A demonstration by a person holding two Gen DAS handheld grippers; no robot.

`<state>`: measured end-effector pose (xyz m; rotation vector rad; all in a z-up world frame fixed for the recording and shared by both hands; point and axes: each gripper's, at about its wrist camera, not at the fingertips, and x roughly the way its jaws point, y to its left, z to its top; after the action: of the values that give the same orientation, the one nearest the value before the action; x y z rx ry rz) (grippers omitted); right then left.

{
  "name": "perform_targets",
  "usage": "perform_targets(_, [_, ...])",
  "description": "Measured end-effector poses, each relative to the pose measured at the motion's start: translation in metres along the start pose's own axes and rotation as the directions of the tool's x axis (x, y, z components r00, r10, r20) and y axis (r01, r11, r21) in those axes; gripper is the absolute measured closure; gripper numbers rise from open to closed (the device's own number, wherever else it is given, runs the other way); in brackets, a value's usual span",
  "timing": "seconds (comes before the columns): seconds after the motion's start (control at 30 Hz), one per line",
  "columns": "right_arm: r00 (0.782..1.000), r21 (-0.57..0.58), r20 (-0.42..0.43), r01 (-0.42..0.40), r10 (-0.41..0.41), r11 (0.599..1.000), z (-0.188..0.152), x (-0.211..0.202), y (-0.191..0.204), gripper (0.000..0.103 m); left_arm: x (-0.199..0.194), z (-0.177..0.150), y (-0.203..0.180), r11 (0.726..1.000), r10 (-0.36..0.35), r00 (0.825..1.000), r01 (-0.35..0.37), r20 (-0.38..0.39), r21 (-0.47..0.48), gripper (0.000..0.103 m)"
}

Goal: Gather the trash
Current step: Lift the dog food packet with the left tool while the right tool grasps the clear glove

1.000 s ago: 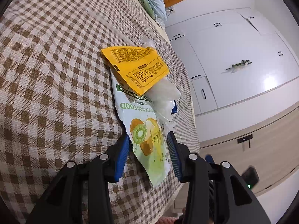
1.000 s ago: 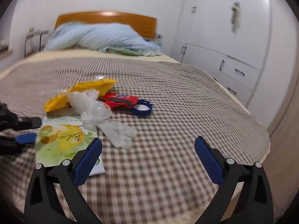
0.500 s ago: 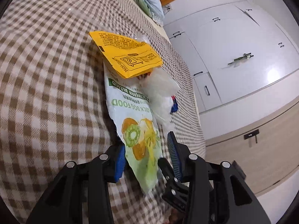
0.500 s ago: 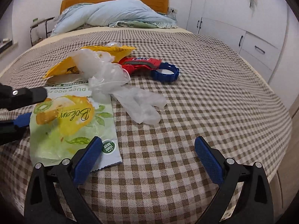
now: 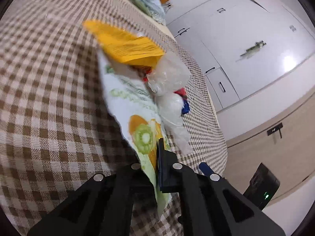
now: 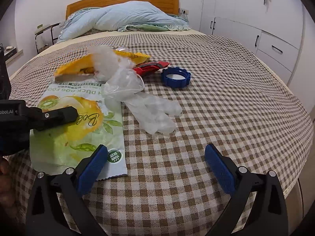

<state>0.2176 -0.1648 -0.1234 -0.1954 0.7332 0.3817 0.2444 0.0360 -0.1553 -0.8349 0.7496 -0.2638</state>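
Trash sits in 1 loose pile, left-centre of the right wrist view, on the checked bed cover (image 6: 226,90). Left tool (image 5: 156,157) is clamped on the near edge of the green-white pouch (image 6: 78,129), likely so the flat bag can be peeled off the fabric. Yellow packet (image 6: 78,66) and clear glove (image 6: 149,112) overlap the pouch, so they may drag along. Red wrapper (image 6: 151,67) and blue ring cap (image 6: 176,76) lie just beyond. Right tool (image 6: 156,165) hangs low centre, jaws wide, holding nothing.
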Motion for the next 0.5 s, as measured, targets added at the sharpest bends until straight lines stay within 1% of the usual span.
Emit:
perform_targets(0.03, [1.000, -0.009, 0.008, 0.011, -0.011, 1.000, 0.001, -0.002, 0.001, 0.008, -0.004, -0.001, -0.004, 1.000, 0.015, 1.000, -0.015, 0.013, 0.025, 0.103])
perform_targets(0.1, [0.999, -0.025, 0.032, 0.031, -0.030, 0.999, 0.002, -0.005, 0.001, 0.008, -0.010, 0.000, -0.006, 0.999, 0.025, 0.999, -0.026, 0.029, 0.044, 0.103])
perform_targets(0.23, [0.997, -0.040, 0.062, 0.051, -0.048, 0.998, 0.005, -0.010, 0.002, 0.008, -0.030, 0.000, -0.013, 0.989, 0.078, 0.994, -0.087, 0.075, 0.118, 0.103])
perform_targets(0.3, [0.996, -0.038, 0.072, 0.057, -0.054, 0.998, 0.006, -0.013, 0.002, 0.008, -0.038, -0.003, -0.019, 0.978, 0.110, 0.988, -0.127, 0.104, 0.165, 0.103])
perform_targets(0.33, [0.996, -0.033, 0.073, 0.058, -0.055, 0.998, 0.006, -0.014, 0.001, 0.008, -0.044, -0.005, -0.024, 0.968, 0.131, 0.983, -0.155, 0.125, 0.199, 0.103])
perform_targets(0.4, [0.996, -0.017, 0.075, 0.054, -0.052, 0.998, 0.006, -0.017, -0.002, 0.008, -0.049, -0.006, -0.031, 0.954, 0.157, 0.976, -0.189, 0.147, 0.233, 0.103])
perform_targets(0.5, [0.996, 0.003, 0.076, 0.052, -0.052, 0.999, 0.007, -0.019, -0.005, 0.008, -0.058, -0.010, -0.039, 0.922, 0.203, 0.959, -0.255, 0.197, 0.290, 0.103])
